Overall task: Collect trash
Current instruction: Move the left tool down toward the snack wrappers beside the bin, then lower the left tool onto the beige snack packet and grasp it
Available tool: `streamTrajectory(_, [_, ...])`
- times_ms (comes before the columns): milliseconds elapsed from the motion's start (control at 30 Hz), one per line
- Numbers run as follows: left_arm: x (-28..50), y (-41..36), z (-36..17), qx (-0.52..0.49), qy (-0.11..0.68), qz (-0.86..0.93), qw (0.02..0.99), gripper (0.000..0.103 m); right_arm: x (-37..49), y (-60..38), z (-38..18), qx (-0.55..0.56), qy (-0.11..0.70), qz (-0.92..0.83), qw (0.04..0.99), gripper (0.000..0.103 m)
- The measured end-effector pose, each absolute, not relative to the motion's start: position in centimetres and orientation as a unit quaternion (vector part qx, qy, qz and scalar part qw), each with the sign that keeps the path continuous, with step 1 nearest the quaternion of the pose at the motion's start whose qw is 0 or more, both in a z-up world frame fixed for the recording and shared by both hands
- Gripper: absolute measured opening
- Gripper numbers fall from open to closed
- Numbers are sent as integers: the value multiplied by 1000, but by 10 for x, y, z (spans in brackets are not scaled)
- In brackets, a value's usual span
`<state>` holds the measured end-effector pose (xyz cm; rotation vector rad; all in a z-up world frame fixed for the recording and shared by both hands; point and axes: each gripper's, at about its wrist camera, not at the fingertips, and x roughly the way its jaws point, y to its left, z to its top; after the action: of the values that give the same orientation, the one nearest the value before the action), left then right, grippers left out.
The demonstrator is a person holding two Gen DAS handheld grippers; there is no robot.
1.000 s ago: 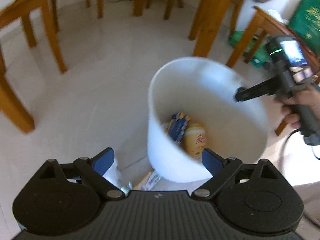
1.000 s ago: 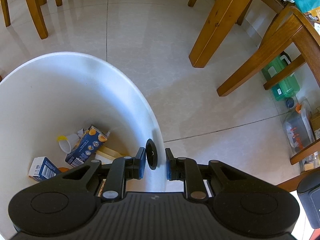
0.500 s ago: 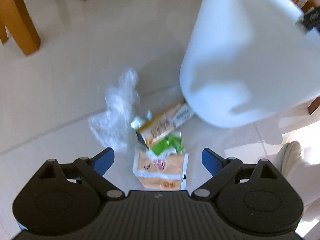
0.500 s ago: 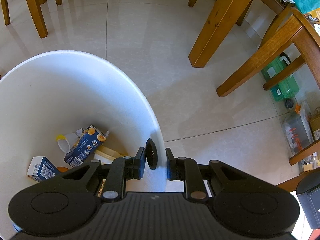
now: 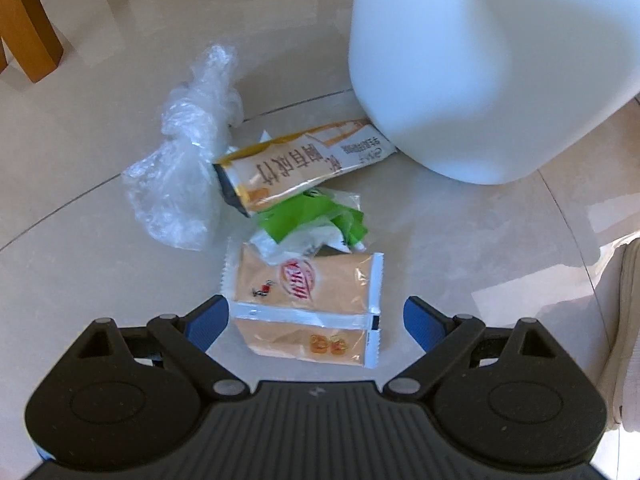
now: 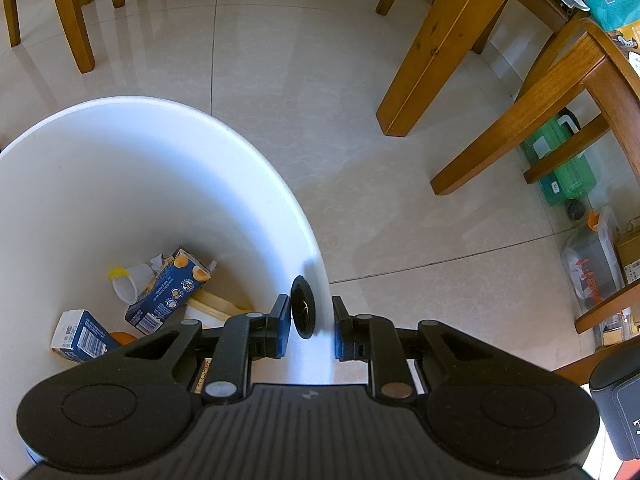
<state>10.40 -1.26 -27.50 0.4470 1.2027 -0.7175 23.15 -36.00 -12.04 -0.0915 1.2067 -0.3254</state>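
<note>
On the tiled floor lies a tan snack packet (image 5: 308, 304), flat between the open fingers of my left gripper (image 5: 316, 320), which hovers low over it. Beyond the packet are a crumpled green wrapper (image 5: 320, 216), a long yellow-and-white packet (image 5: 296, 164) and a clear plastic bag (image 5: 184, 160). The white bin (image 5: 488, 60) stands just behind them, over the long packet's end. My right gripper (image 6: 311, 328) is shut on the white bin's rim (image 6: 280, 184), one finger inside and one outside. Inside the bin are a blue carton (image 6: 172, 288), a small blue box (image 6: 78, 336) and a white cup (image 6: 124, 284).
Wooden table and chair legs (image 6: 432, 48) stand around on the tiled floor. A green container (image 6: 568, 160) and a clear plastic box (image 6: 592, 264) sit under the furniture at the right. A person's white shoe (image 5: 624, 320) is at the right edge near the packets.
My left gripper has dropped from above the bin's mouth to just over the floor trash, so the tan packet now lies between its fingers. The right gripper keeps its hold on the rim.
</note>
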Motion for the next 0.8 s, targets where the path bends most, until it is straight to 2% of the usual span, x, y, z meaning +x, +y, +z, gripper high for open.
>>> streamTrajectory(367, [96, -9, -296, 275, 518, -294, 754, 94, 231, -360, -121, -43, 565, -152, 810, 24])
streamTrajectory(800, [142, 40, -290, 276, 535, -228, 765, 94, 231, -361, -121, -41, 565, -153, 809, 24])
